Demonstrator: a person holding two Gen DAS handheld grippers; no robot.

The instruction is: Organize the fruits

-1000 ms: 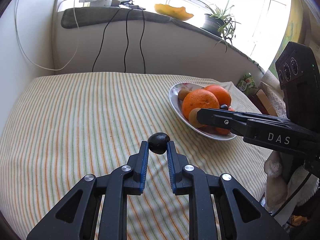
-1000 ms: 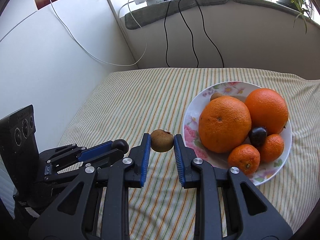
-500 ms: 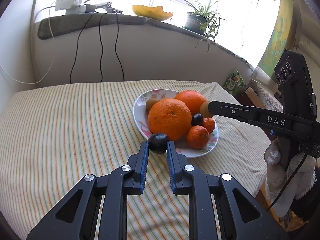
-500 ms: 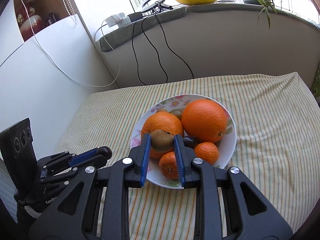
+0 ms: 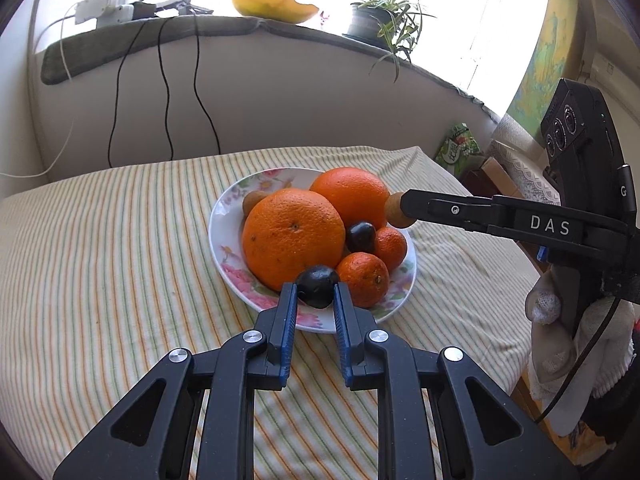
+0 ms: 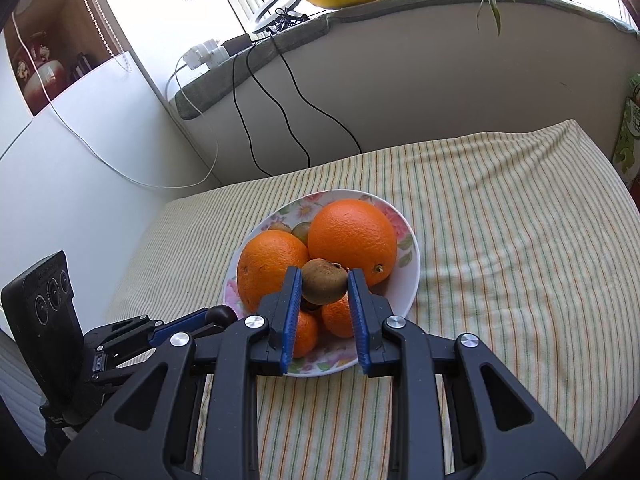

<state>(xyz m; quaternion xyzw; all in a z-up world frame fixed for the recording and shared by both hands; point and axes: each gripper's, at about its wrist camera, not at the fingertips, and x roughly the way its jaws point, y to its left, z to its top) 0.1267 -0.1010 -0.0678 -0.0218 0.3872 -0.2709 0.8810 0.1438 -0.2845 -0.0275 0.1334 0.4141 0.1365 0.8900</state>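
A floral plate (image 5: pixel 230 236) on the striped cloth holds two big oranges (image 5: pixel 294 236), two mandarins (image 5: pixel 362 278), a dark plum (image 5: pixel 360 236) and small brown fruits. My left gripper (image 5: pixel 316 294) is shut on a second dark plum (image 5: pixel 316 286), held over the plate's near rim. My right gripper (image 6: pixel 324 282) is shut on a brown kiwi (image 6: pixel 324 280), held above the fruit between the oranges (image 6: pixel 352 236) over the plate (image 6: pixel 408 276). The kiwi (image 5: pixel 394 210) and the right gripper's finger also show in the left wrist view. The left gripper (image 6: pixel 216 316) shows low left in the right wrist view.
The striped cloth (image 5: pixel 100 260) covers the table. A wall with hanging cables (image 5: pixel 168 92) stands behind. The sill carries a potted plant (image 5: pixel 376 20), a yellow bowl (image 5: pixel 276 6) and a power strip. Boxes and a green packet (image 5: pixel 458 148) sit past the table's right edge.
Both grippers have moved in over the plate with their fruit. The kiwi has gone from beside the plate to above the oranges; the plum has come to the near rim.
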